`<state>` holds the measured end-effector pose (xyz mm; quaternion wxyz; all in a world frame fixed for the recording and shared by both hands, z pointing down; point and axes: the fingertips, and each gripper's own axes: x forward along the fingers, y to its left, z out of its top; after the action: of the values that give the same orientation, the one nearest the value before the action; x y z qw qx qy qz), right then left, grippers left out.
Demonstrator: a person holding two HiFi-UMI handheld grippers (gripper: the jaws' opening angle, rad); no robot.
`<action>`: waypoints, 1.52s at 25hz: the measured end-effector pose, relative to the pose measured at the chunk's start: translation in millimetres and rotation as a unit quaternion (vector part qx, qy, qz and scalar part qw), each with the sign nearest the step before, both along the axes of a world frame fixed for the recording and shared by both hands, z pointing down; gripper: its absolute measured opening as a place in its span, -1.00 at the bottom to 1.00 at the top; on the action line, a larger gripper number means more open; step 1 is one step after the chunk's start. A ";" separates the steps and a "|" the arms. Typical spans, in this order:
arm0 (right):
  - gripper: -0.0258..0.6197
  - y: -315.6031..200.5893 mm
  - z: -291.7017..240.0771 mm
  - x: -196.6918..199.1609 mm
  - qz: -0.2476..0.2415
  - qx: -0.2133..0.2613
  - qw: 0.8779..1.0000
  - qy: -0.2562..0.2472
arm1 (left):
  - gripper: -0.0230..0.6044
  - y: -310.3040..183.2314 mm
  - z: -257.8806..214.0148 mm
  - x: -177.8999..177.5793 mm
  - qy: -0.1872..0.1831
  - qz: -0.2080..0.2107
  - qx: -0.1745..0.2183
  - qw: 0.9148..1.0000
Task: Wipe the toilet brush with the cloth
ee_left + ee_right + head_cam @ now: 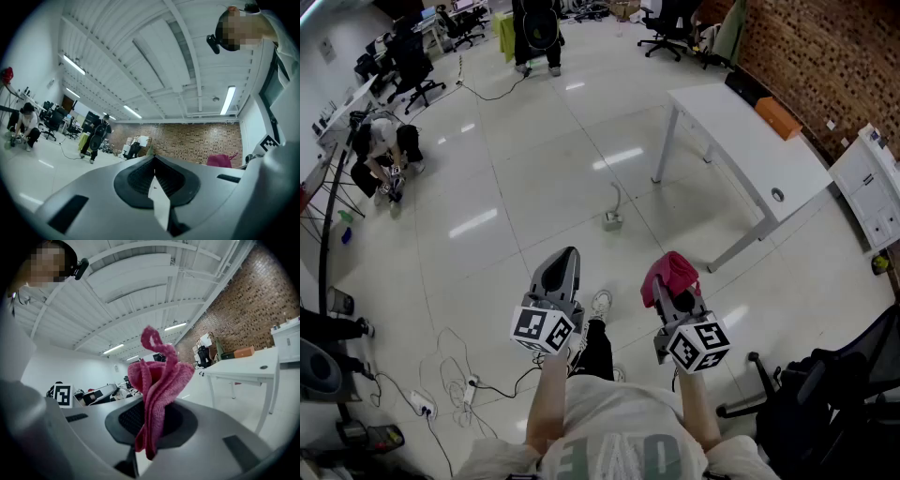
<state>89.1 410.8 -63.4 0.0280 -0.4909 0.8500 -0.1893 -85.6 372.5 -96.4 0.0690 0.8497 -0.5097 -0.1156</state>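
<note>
Right gripper [673,292] clamped on pink cloth [672,270], lower middle of head view. Cloth looks soft, light, floppy; pinch on bunched fold seems solid, loose end sticks up. Left gripper [565,257] closed, empty. Toilet brush nowhere in frame; guessing stiff handle is best grab spot.
</note>
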 end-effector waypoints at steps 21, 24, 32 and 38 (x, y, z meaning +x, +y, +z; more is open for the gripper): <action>-0.83 -371.9 -20.5 -55.8 0.011 0.001 1.000 -0.006 | -0.91 -365.8 -10.9 -31.4 0.005 0.045 -0.011 0.999; -0.83 -401.0 -23.0 -51.1 0.004 0.005 1.000 -0.015 | -0.91 -390.2 -11.1 -27.9 0.007 0.033 -0.015 0.999; -0.83 -457.5 -29.6 -23.5 -0.019 0.022 1.000 -0.011 | -0.91 -440.5 -7.8 -4.3 -0.014 0.020 -0.018 1.000; -0.82 -501.0 7.8 -21.5 -0.019 0.027 0.999 0.012 | -0.91 -471.5 30.0 -5.6 -0.003 0.021 -0.033 0.999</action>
<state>67.6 -90.2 -55.7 0.0270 -0.4760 0.8642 -0.1610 -91.2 -99.0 -66.4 0.0981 0.8578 -0.4956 -0.0942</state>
